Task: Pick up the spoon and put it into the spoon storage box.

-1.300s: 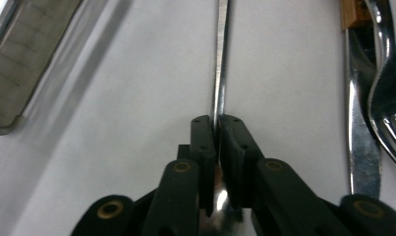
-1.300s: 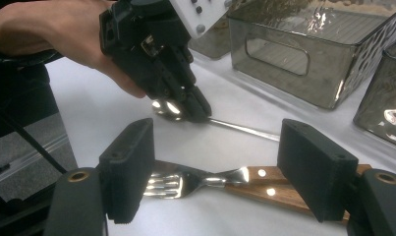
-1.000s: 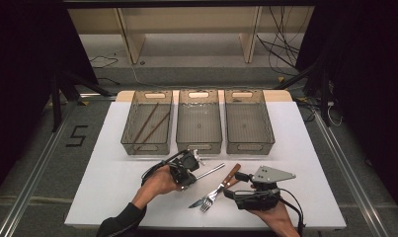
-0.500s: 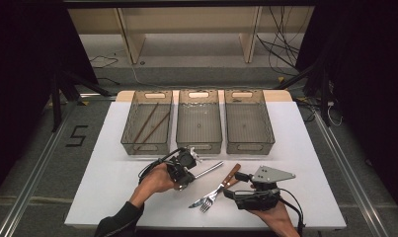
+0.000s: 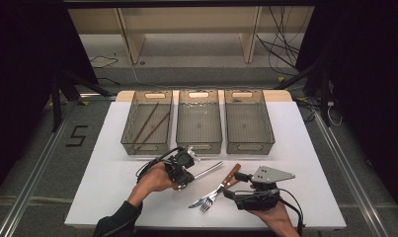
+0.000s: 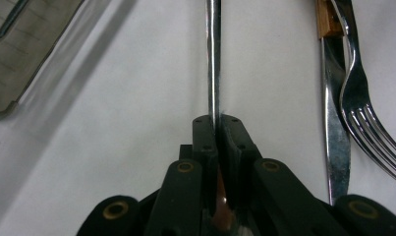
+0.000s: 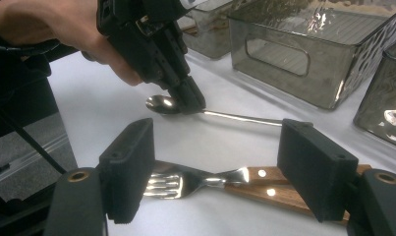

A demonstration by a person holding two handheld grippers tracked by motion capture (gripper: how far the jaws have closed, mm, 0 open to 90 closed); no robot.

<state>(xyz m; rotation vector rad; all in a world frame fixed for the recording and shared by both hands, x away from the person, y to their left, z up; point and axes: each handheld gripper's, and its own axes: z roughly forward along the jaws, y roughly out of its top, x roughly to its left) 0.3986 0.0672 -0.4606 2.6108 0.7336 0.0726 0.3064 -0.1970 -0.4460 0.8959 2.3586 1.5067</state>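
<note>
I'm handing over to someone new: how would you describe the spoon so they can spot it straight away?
On the white table, look in front of the middle bin of the three smoky plastic bins. The spoon lies there, its neck pinched by the left gripper. It is all metal with a thin plain handle, unlike the wood-handled fork and knife nearby.

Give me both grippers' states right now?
Left gripper: closed on the spoon.
Right gripper: open, holding nothing, over the fork.

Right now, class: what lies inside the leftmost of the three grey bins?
Inside the leftmost bin, the high view shows two thin brown sticks, probably chopsticks, lying on its floor. Nothing else is visible there, though its near wall slightly blurs the front edge.
</note>
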